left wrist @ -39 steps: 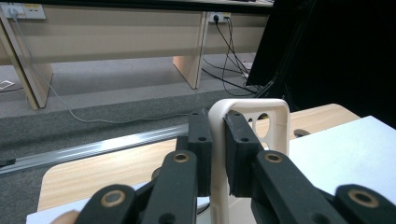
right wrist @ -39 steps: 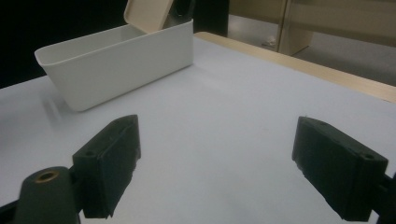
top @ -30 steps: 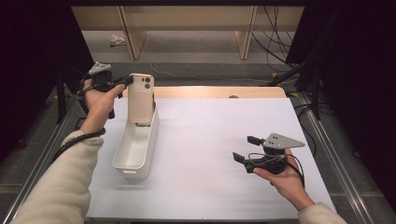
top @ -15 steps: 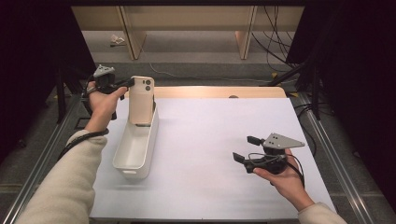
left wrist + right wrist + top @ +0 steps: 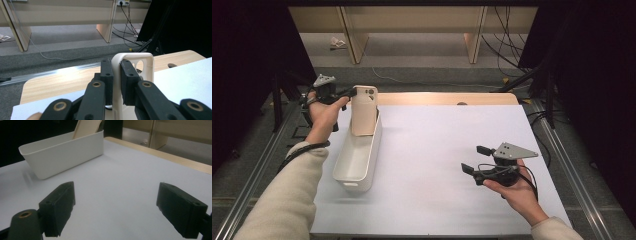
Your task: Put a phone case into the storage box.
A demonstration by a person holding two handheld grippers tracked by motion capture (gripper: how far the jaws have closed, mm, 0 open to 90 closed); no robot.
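Note:
A cream phone case (image 5: 364,111) stands upright with its lower end inside the far end of a long white bin (image 5: 357,159) at the table's left. My left gripper (image 5: 351,92) is shut on the case's top edge; in the left gripper view both black pads (image 5: 127,77) squeeze the case's thin wall (image 5: 117,82) beside its camera cutout. My right gripper (image 5: 475,159) rests low over the white table at the right, open, with nothing between its pads (image 5: 60,202). From there the bin (image 5: 65,151) and the case (image 5: 86,128) show at the far left.
A white sheet (image 5: 437,165) covers most of the wooden table (image 5: 447,98), whose bare strip shows along the far edge. Beyond it are grey floor, cables (image 5: 507,45) and wooden desk legs (image 5: 474,45). Dark curtains flank both sides.
My left gripper has sunk a little with the phone case, setting it deeper into the bin's far end. The right gripper has stayed in place.

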